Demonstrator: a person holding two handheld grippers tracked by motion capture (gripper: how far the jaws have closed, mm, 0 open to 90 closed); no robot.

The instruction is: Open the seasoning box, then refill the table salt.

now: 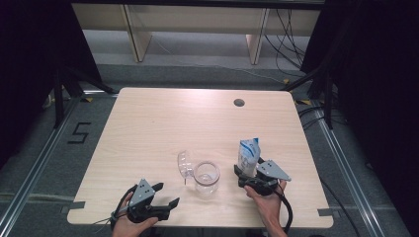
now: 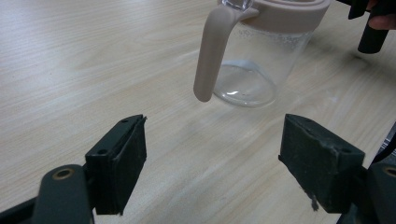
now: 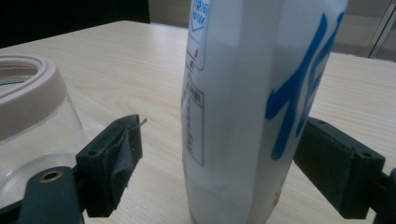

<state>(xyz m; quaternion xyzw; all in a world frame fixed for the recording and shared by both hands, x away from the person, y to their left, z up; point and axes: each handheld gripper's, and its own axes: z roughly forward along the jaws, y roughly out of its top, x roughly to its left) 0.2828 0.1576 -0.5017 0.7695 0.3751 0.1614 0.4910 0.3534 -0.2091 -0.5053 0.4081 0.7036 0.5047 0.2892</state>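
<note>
- Seen from the high view: a clear jar (image 1: 206,178) standing near the table's (image 1: 148,128) front edge, roughly at 6 o'clock from the table's middle, with its flip lid (image 1: 184,164) swung up at the jar's 10 o'clock.
- Seen there too: a white-and-blue pouch (image 1: 248,156) upright at the jar's 3 o'clock, just beside it but apart.
- Shown closer in the left gripper view: the jar (image 2: 254,65) with a pinkish-beige rim and a beige handle (image 2: 212,51) hanging down its side, glass bottom resting on the wood, colours washed out from above.
- Shown closer in the right gripper view: the pouch (image 3: 257,107) with blue lettering and a printed panel, standing between the jaws; the beige jar rim (image 3: 28,93) at 9 o'clock.
- Left gripper (image 1: 165,195) held low at the jar's 8 o'clock, aimed toward 2 o'clock, the hand (image 1: 129,224) wrapped round it from the front edge; jaws spread wide, nothing between them but bare wood, the handle ahead and untouched.
- Right gripper (image 1: 245,174) held at the pouch's 6 o'clock, pointed toward 11 o'clock, the hand (image 1: 269,200) gripping from behind; jaws spread on either side of the pouch, a gap visible at the left jaw, contact at the right jaw not clear.
- Open wood lay from 9 through 12 to 2 o'clock of the jar; a dark round hole (image 1: 239,102) sat near the far edge at 1 o'clock.
- Little room at 6 o'clock, with the front edge near both grippers; moderate room to the right edge at 3 o'clock of the pouch.
</note>
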